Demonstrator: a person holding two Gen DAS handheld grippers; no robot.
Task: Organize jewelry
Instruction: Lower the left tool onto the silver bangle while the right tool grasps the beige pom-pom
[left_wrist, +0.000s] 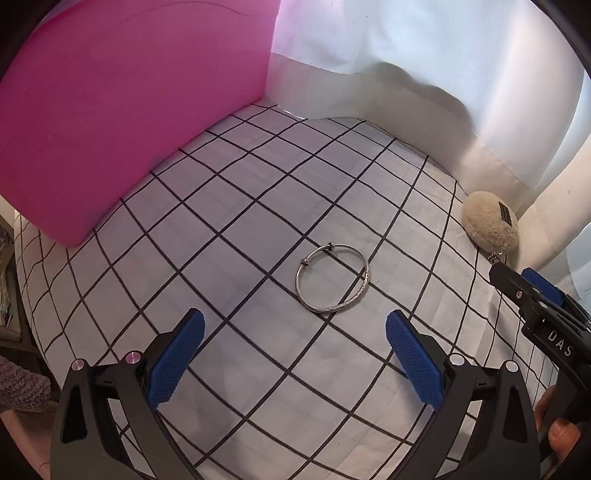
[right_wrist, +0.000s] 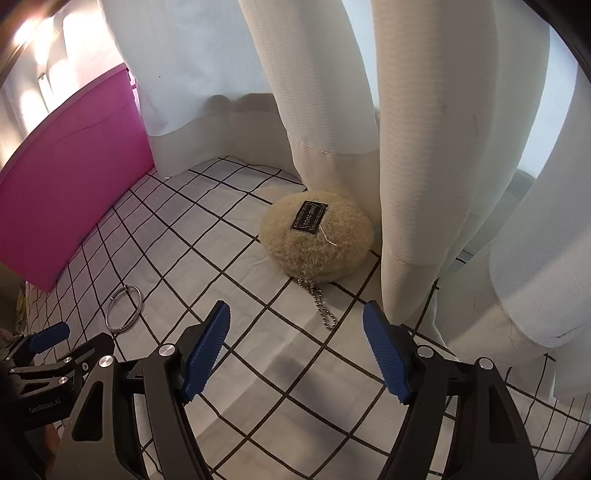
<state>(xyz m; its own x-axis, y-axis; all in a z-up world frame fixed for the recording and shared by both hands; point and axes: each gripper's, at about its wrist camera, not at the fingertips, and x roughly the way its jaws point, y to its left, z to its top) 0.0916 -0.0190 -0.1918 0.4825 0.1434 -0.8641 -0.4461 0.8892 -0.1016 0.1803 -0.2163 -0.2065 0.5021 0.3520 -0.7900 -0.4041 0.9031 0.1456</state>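
Note:
A silver bangle (left_wrist: 332, 279) lies flat on the checked cloth, just ahead of my left gripper (left_wrist: 295, 354), which is open and empty. The bangle also shows in the right wrist view (right_wrist: 123, 309) at the left. A round beige plush pouch (right_wrist: 317, 235) with a black label and a ball chain (right_wrist: 320, 302) lies ahead of my right gripper (right_wrist: 297, 354), which is open and empty. The pouch shows at the right in the left wrist view (left_wrist: 489, 221), with the right gripper (left_wrist: 517, 284) just below it.
A pink box (left_wrist: 122, 110) stands at the back left on the white cloth with black grid lines (left_wrist: 229, 206). White curtains (right_wrist: 424, 129) hang at the back and right, touching the cloth beside the pouch.

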